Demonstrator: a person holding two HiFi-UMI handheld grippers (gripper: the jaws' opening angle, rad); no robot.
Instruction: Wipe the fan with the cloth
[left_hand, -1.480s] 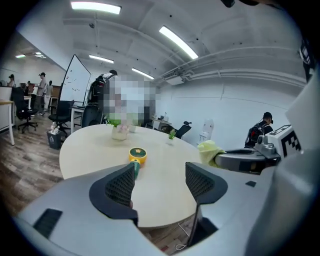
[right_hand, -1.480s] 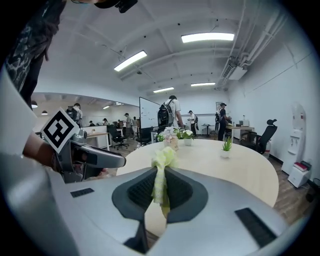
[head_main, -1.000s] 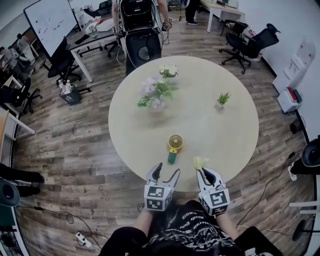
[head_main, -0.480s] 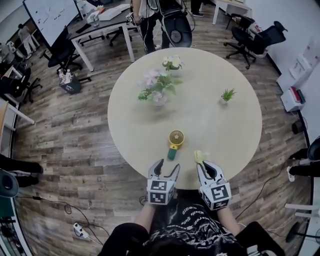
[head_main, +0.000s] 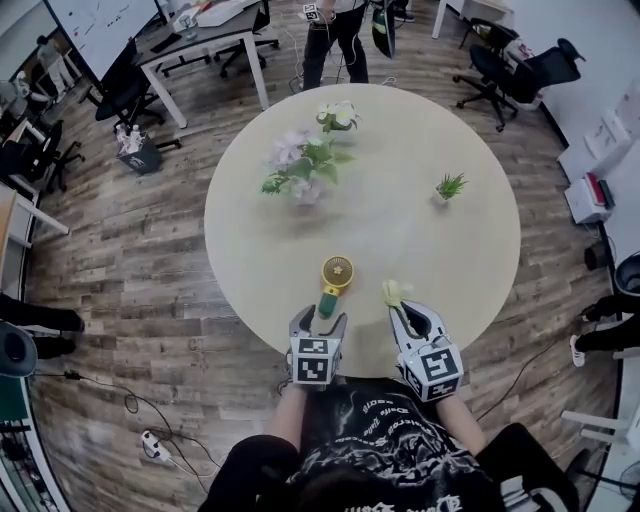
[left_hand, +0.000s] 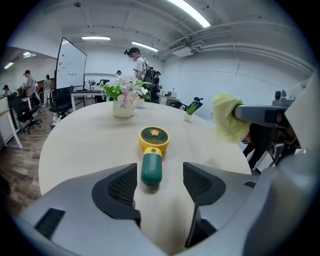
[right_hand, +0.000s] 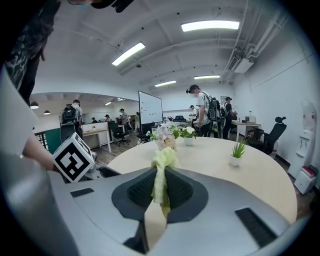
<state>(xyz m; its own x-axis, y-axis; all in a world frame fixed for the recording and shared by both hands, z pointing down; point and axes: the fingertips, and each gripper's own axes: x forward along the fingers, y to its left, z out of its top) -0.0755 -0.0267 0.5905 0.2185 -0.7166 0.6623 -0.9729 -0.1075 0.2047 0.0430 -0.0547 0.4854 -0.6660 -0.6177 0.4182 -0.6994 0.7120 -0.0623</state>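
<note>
Fan (left_hand: 153, 139) handle between parted left tongs (left_hand: 160, 170), cloth (right_hand: 162, 160) in right tongs (right_hand: 161, 185)

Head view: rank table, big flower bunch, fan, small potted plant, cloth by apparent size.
1. table
2. big flower bunch
3. fan
4. small potted plant and cloth: these look about alike, so they are not ranked. Only part of the cloth shows.

My rig today
Black tee (head_main: 385, 455) with white print; left gripper (head_main: 319, 321) and right gripper (head_main: 402, 313) grey, black ribbed pads (left_hand: 118, 187), black-and-white marker cube (head_main: 311, 362) on each.
</note>
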